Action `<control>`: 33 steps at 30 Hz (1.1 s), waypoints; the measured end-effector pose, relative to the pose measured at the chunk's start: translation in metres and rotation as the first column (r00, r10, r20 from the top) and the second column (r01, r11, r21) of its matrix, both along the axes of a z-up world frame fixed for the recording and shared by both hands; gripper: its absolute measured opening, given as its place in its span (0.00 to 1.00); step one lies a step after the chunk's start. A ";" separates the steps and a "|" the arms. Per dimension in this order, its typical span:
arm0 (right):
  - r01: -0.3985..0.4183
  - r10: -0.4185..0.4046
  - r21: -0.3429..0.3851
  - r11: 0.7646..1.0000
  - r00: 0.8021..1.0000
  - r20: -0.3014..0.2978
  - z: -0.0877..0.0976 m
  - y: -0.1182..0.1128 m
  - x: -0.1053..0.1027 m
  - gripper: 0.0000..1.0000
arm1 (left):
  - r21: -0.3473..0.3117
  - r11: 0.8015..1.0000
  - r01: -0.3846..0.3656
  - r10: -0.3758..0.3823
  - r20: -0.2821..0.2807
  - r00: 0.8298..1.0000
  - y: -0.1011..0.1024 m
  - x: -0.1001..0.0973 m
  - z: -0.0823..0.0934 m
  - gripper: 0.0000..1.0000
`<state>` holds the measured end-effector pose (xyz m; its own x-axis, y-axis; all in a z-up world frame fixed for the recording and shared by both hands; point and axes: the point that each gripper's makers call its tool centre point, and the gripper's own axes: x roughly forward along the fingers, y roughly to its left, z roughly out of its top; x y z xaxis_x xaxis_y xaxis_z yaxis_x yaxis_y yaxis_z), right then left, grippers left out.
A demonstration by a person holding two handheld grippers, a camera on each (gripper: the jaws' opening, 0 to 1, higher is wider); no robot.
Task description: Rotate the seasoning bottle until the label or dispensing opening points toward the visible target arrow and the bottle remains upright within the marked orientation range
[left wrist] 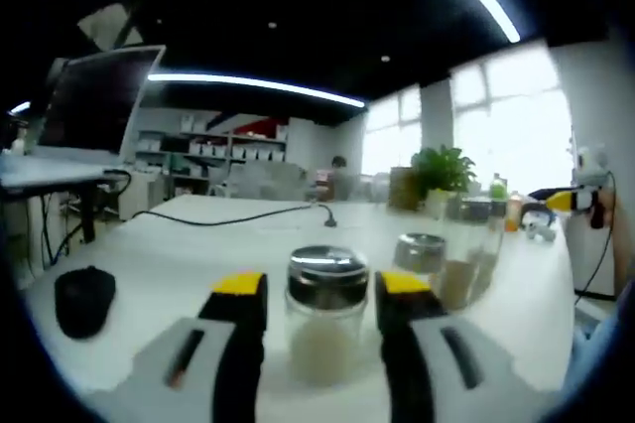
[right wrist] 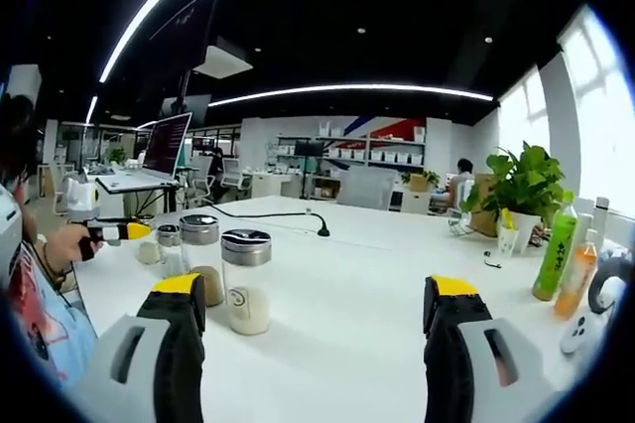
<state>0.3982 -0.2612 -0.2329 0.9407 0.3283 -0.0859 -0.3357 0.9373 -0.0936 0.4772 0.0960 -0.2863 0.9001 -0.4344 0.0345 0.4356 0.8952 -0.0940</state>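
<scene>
A glass seasoning bottle (left wrist: 324,319) with a shiny metal cap and pale powder stands upright on the white table (left wrist: 198,254). It sits between the yellow-tipped jaws of my left gripper (left wrist: 319,289), which is open, with a narrow gap on each side. Two more capped bottles (left wrist: 422,256) stand just behind it. In the right gripper view the three bottles stand in a row: the nearest (right wrist: 246,282), the middle one (right wrist: 201,256) and the far one (right wrist: 169,244). A hand holds the left gripper (right wrist: 121,232) beside the far one. My right gripper (right wrist: 316,294) is wide open over bare table.
A black mouse (left wrist: 84,301) lies at the left and a black cable (left wrist: 238,216) crosses the far table. A potted plant (right wrist: 521,190), a green bottle (right wrist: 556,249) and an orange bottle (right wrist: 578,274) stand at the right edge. A monitor (right wrist: 169,145) stands behind.
</scene>
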 end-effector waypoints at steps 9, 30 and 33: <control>0.002 -0.002 0.001 1.000 1.000 -0.010 -0.003 -0.002 0.000 0.96 | 0.069 0.997 0.017 -0.019 0.036 0.999 -0.008 0.006 0.003 0.41; -0.017 0.017 -0.025 1.000 1.000 -0.009 -0.004 0.004 -0.001 0.97 | 0.108 0.975 0.196 -0.202 0.055 0.978 -0.012 0.004 0.001 0.37; -0.015 0.015 -0.025 1.000 1.000 -0.009 -0.004 0.003 0.000 0.97 | 0.114 0.970 0.215 -0.223 0.062 0.973 -0.013 0.003 0.001 0.37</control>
<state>0.3977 -0.2580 -0.2371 0.9350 0.3398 -0.1020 -0.3503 0.9297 -0.1139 0.4803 0.0831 -0.2853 0.7790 -0.6257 0.0406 0.6246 0.7801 0.0364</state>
